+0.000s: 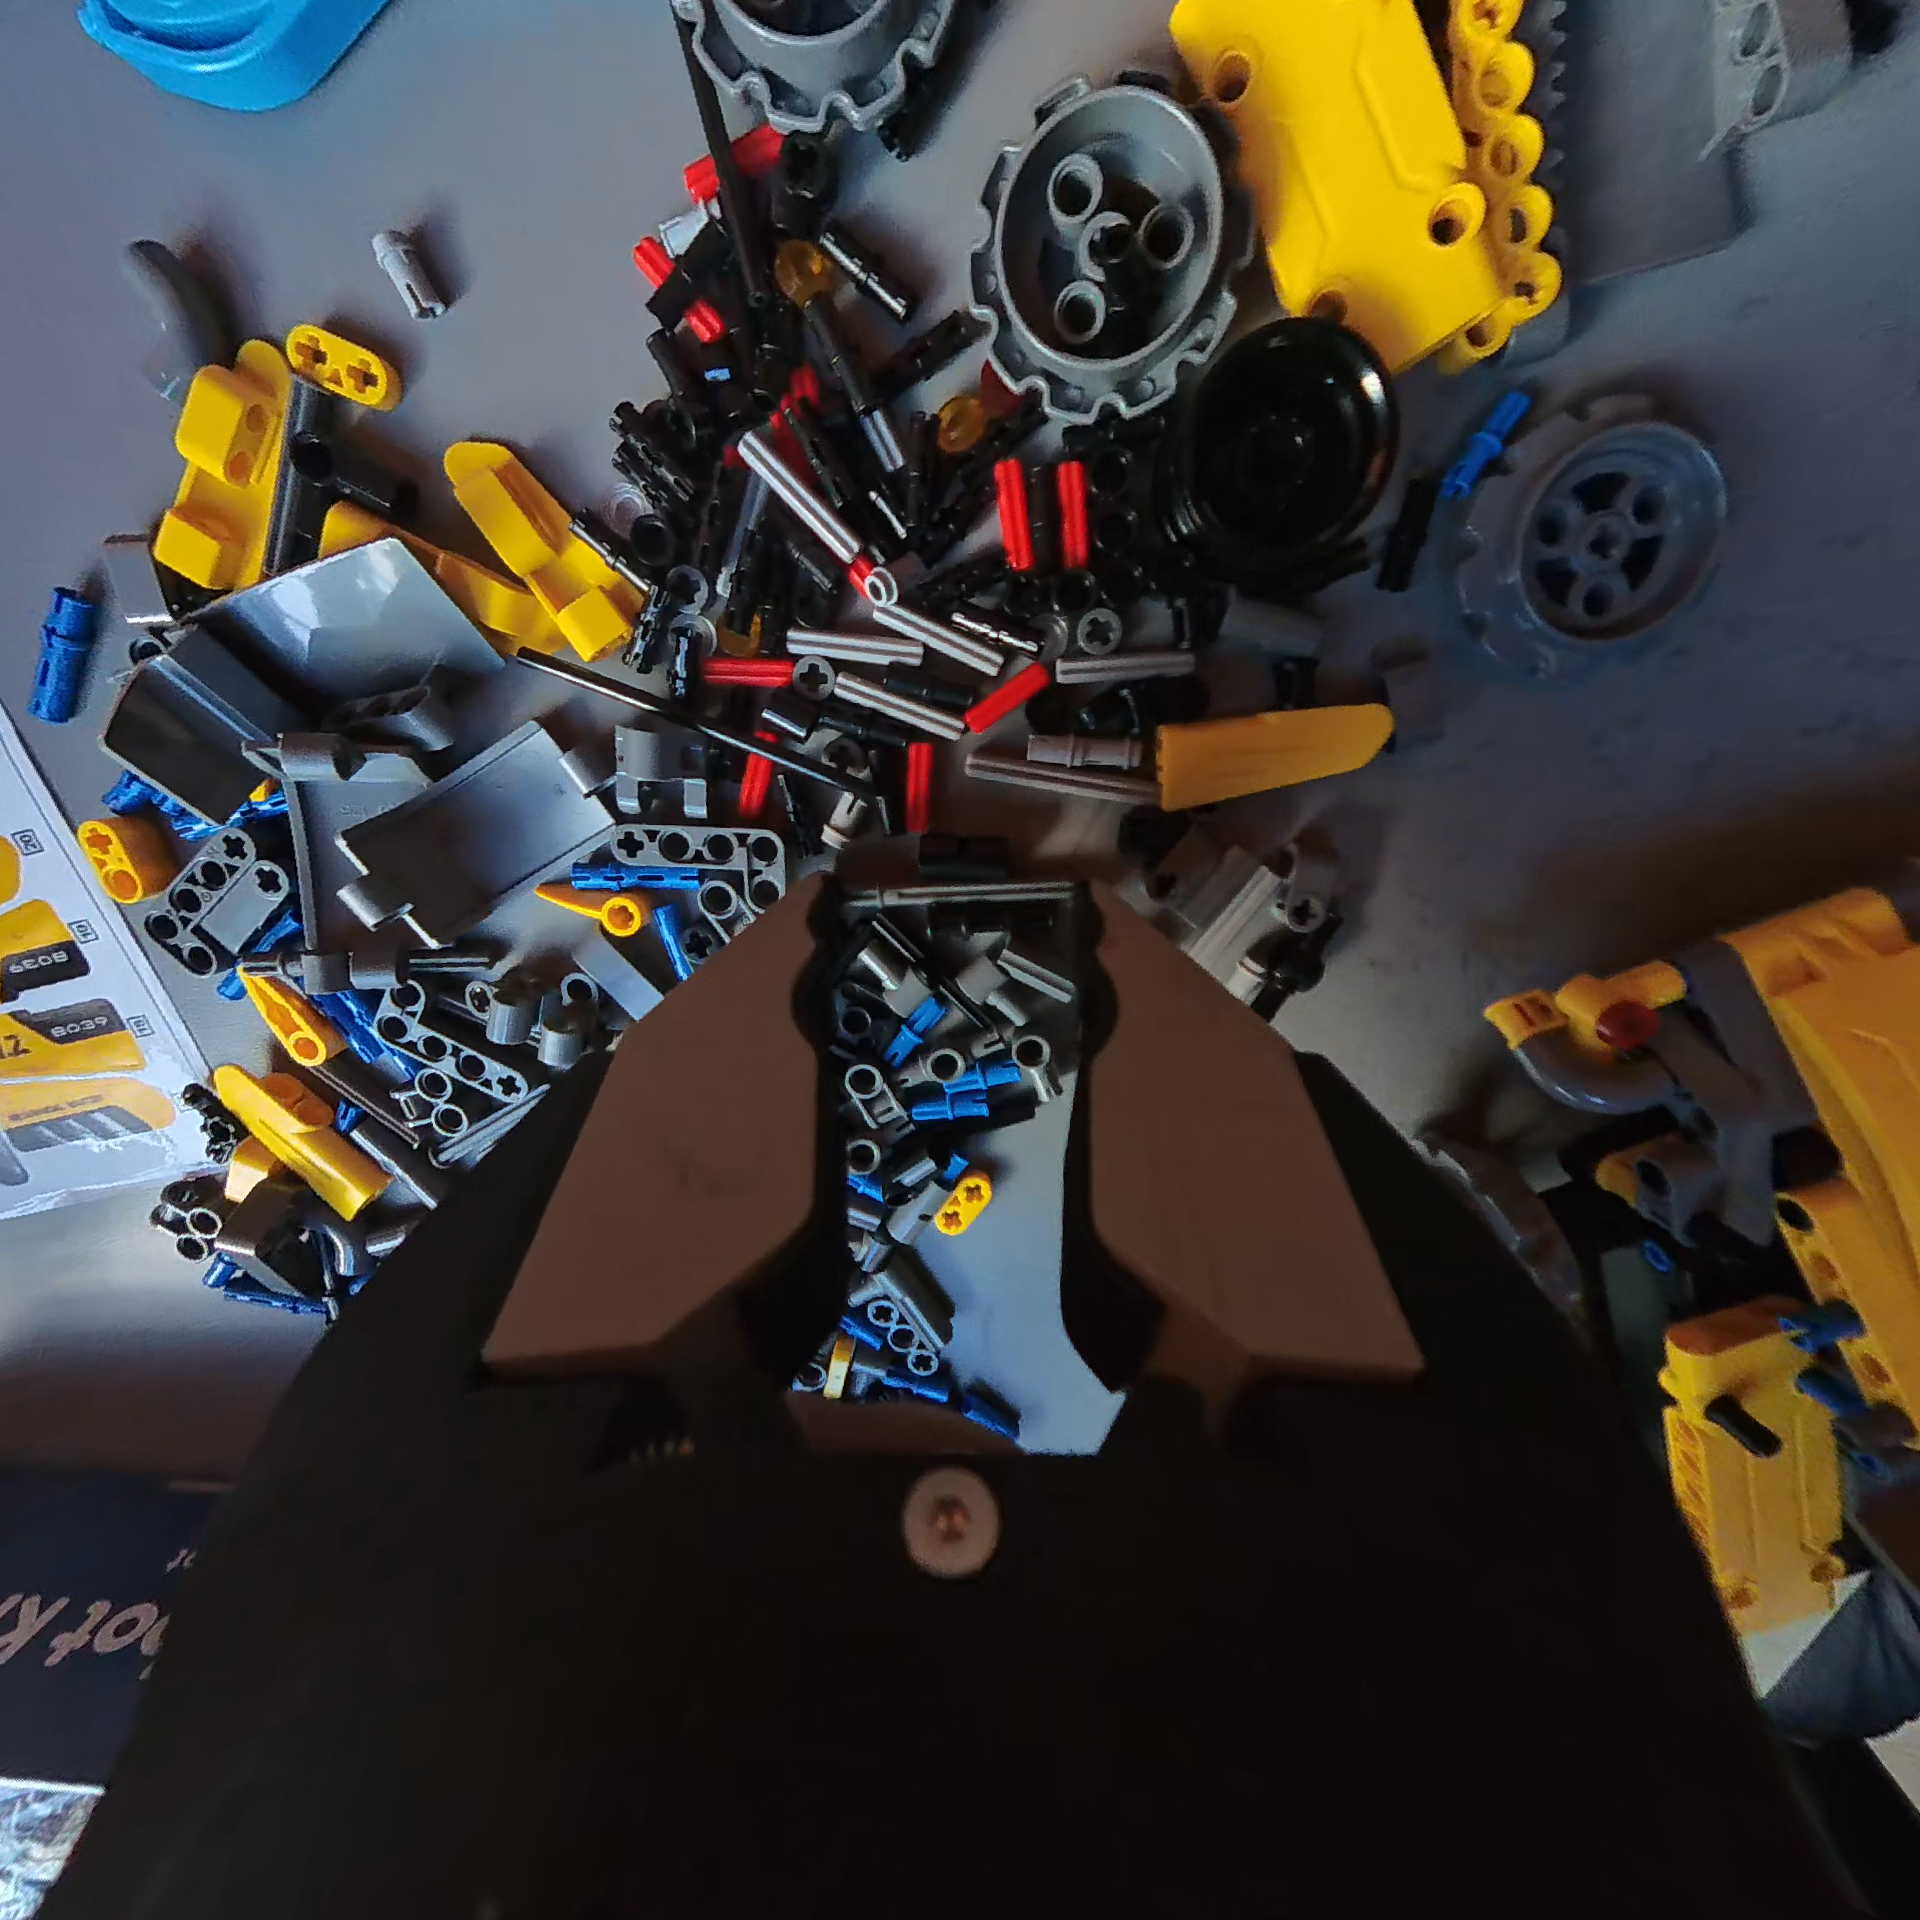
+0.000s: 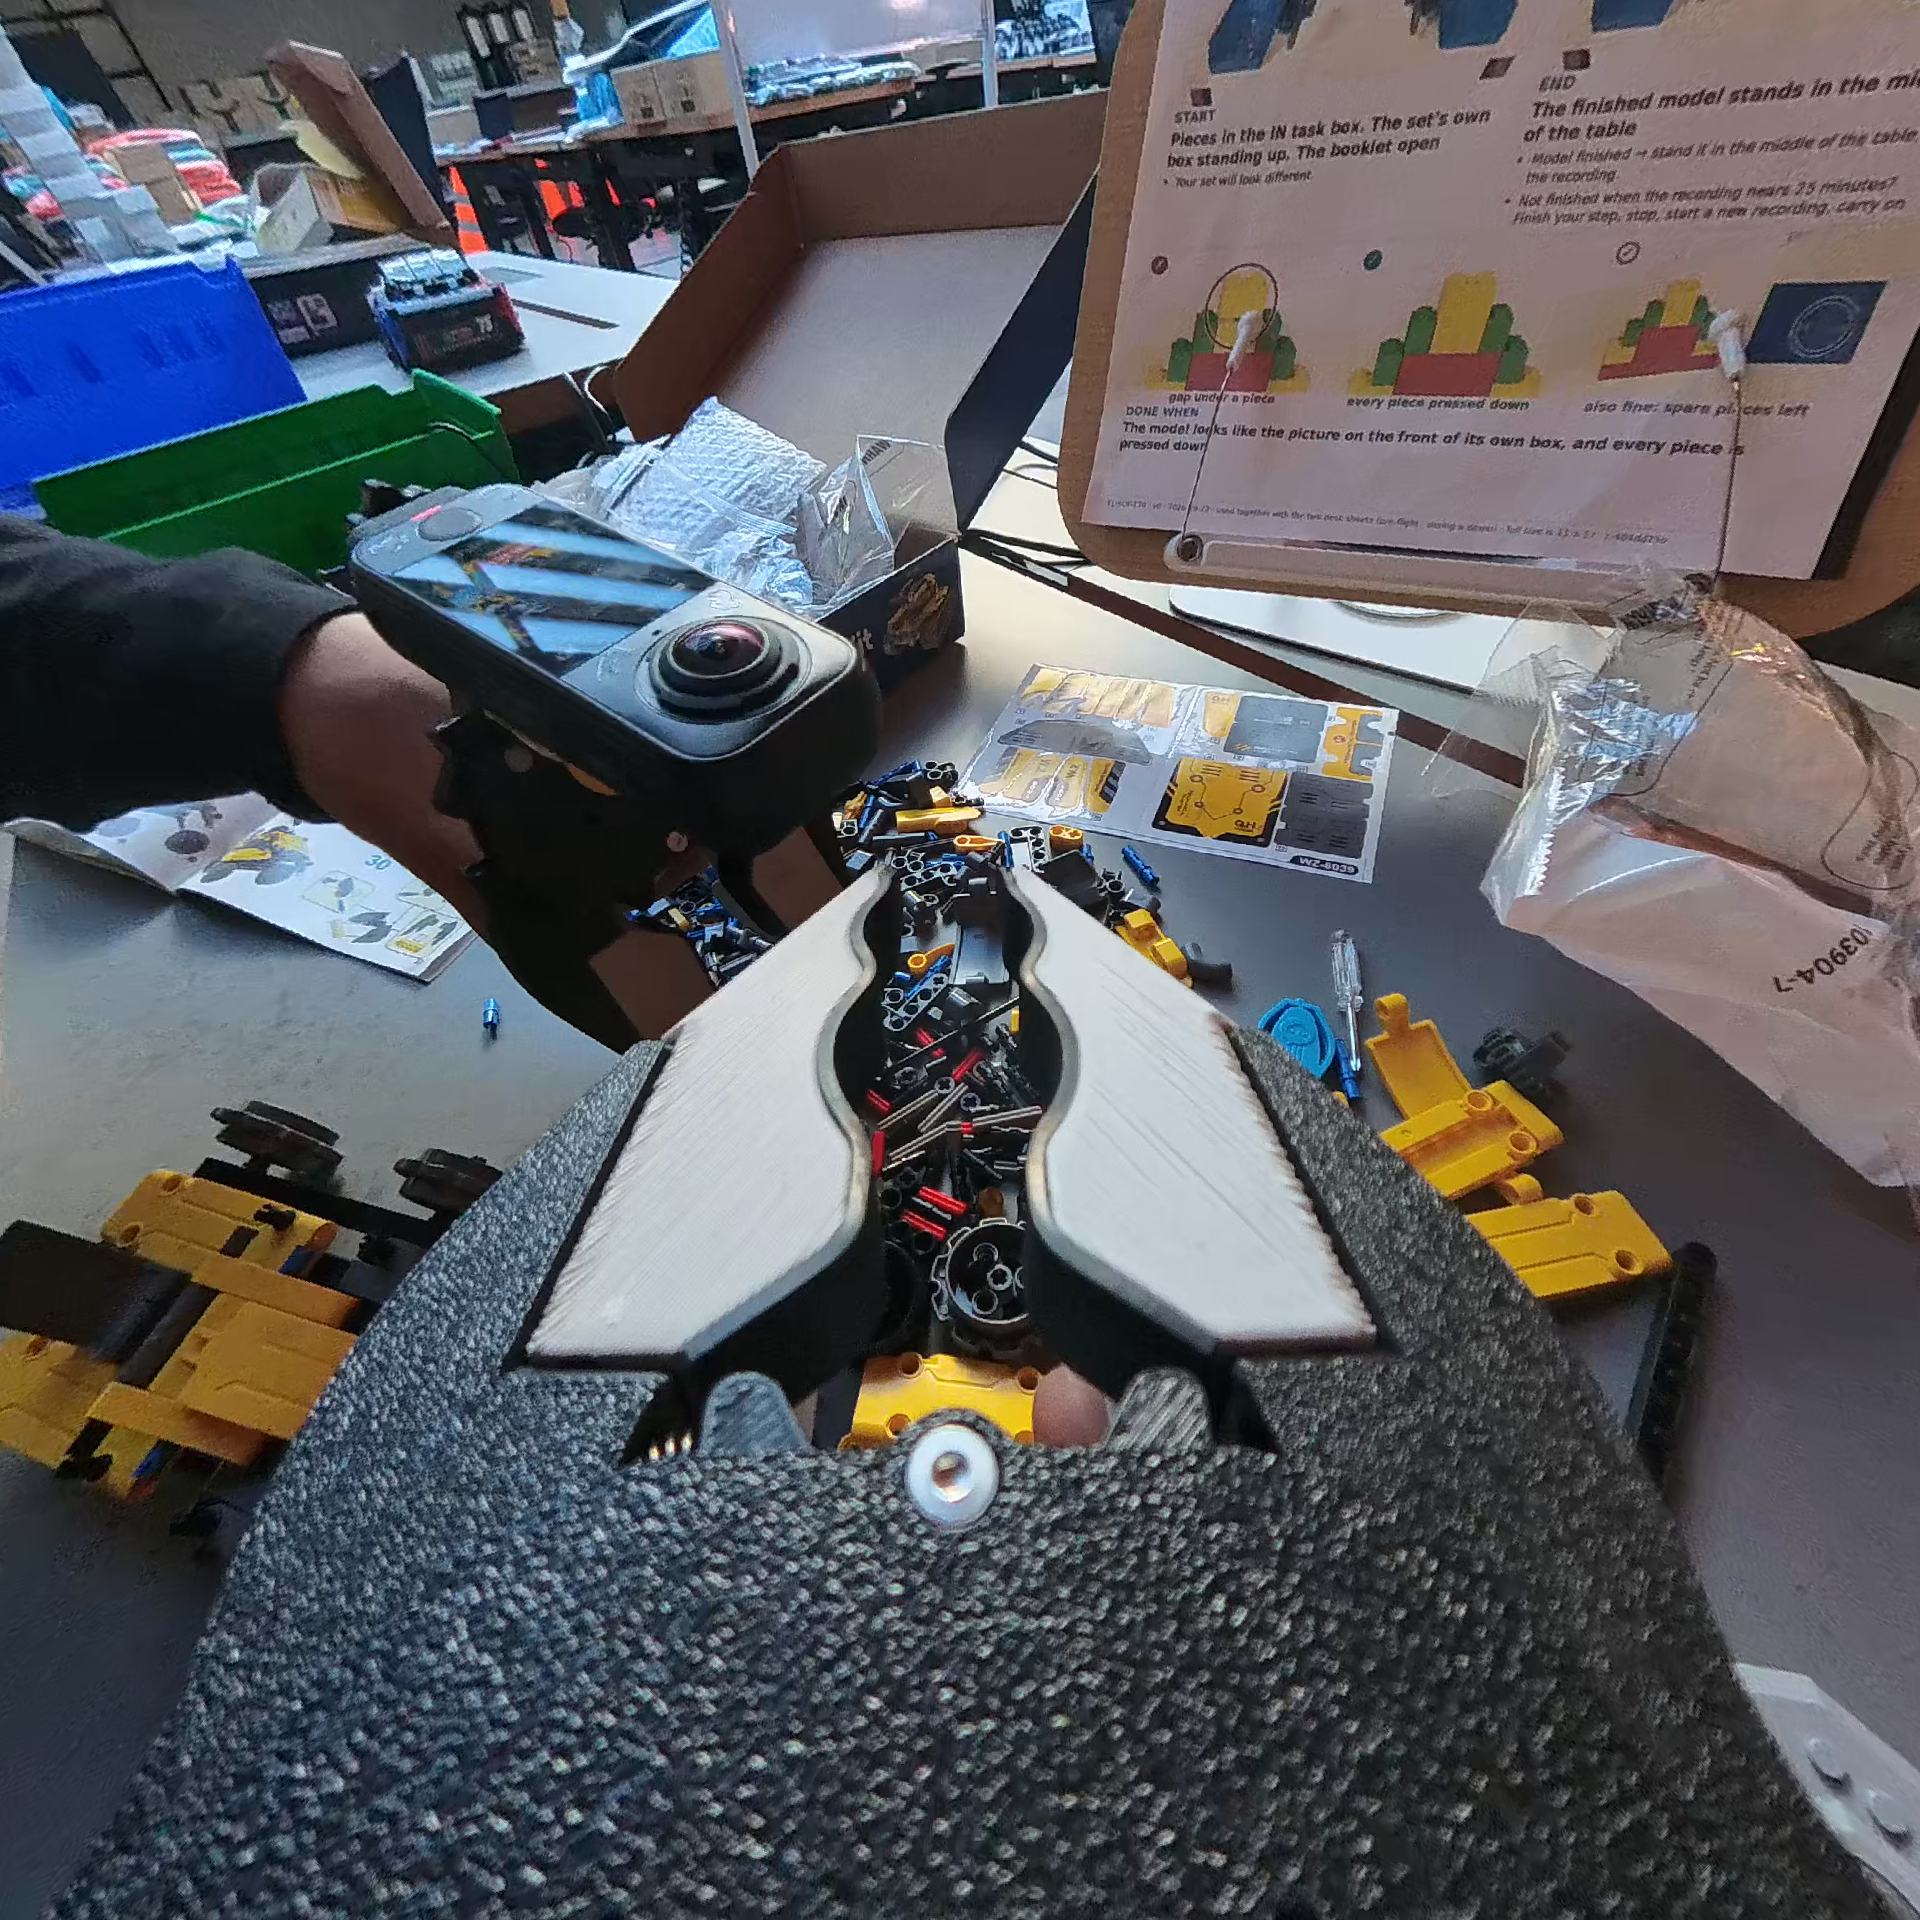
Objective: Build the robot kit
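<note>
Left tongs [image 1: 961, 894] apart, empty – hovering over the loose heap of plastic pins and ribbed axles [image 1: 883, 644] on the matte grey counter [image 1: 1558, 831]. Right tongs [image 2: 951, 883] apart, empty, above the same heap – toothed grey sprocket [image 2: 987, 1283] beneath.

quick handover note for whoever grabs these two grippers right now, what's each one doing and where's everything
Left gripper: open, holding nothing, low over the pile of loose building pieces, with small grey and blue pins between its fingers.
Right gripper: open, empty, hovering above the same pile.
Grey toothed wheel, black wheel and yellow panel lie at the pile's far edge.
Partly built yellow model sits on the table apart from the pile.
Open instruction booklet and sticker sheet lie flat nearby.
Many pieces are unattached; neither gripper has picked one.
</note>
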The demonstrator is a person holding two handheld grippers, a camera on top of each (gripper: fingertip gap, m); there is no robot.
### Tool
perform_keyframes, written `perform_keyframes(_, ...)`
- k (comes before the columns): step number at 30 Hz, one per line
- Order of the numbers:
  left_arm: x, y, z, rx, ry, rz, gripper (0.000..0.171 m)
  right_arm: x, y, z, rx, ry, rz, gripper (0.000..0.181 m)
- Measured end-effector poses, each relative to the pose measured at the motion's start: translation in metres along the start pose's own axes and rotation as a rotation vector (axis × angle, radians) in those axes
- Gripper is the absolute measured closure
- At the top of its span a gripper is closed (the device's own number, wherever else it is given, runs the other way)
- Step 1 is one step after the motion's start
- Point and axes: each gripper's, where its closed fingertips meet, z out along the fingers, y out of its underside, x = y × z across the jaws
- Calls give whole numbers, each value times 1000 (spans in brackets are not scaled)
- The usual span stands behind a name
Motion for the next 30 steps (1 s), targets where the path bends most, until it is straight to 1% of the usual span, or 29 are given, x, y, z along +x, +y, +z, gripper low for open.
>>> perform_keyframes(5,2,-4,-4,5,-26,28,131,1,-1,-2,6,1,1,162)
perform_keyframes(7,4,-10,-12,27,-35,34,131,3,-2,-2,10,5,5,163)
perform_keyframes(10,11,-21,-32,81,-52,53,131,10,-1,-3,12,18,16,163)
perform_keyframes(12,23,-32,-47,133,-37,67,131,16,0,-4,15,34,26,163)
perform_keyframes(15,61,-50,-58,194,42,107,131,26,1,-7,22,58,42,163)
perform_keyframes(18,103,-62,-54,191,98,185,131,35,0,-10,33,78,59,163)
perform_keyframes(21,140,-69,-41,165,145,255,130,41,-1,-14,45,91,71,163)
perform_keyframes(26,173,-73,-19,111,149,349,130,47,-3,-19,60,102,86,163)
perform_keyframes(30,189,-74,-7,71,148,385,130,50,-4,-23,71,95,105,163)
